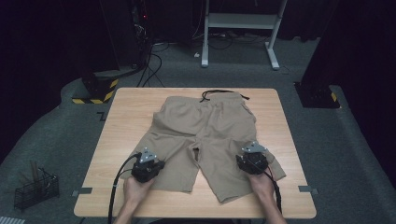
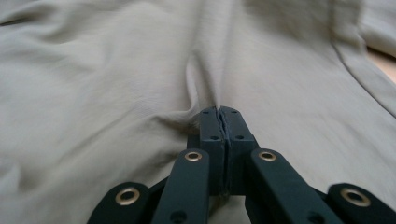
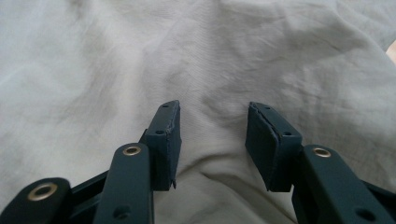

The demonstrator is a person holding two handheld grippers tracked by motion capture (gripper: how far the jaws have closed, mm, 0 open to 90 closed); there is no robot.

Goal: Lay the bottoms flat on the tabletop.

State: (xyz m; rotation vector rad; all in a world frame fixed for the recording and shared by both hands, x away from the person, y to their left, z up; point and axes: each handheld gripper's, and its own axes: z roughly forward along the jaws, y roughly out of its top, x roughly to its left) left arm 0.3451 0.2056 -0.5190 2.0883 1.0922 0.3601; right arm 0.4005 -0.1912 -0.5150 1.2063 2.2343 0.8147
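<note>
Shorts point(image 1: 205, 135), one pair; two tools

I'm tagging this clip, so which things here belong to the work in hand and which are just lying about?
In the work:
- shorts, spread flat on the table
- left gripper, shut on a fold of the cloth
- right gripper, open over the cloth

Lying about:
- wire basket on the floor
- white stand

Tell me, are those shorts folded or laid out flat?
Spread flat. The shorts lie open on the table, both legs apart and the waistband's drawstring at the far edge; no part is folded over.
</note>
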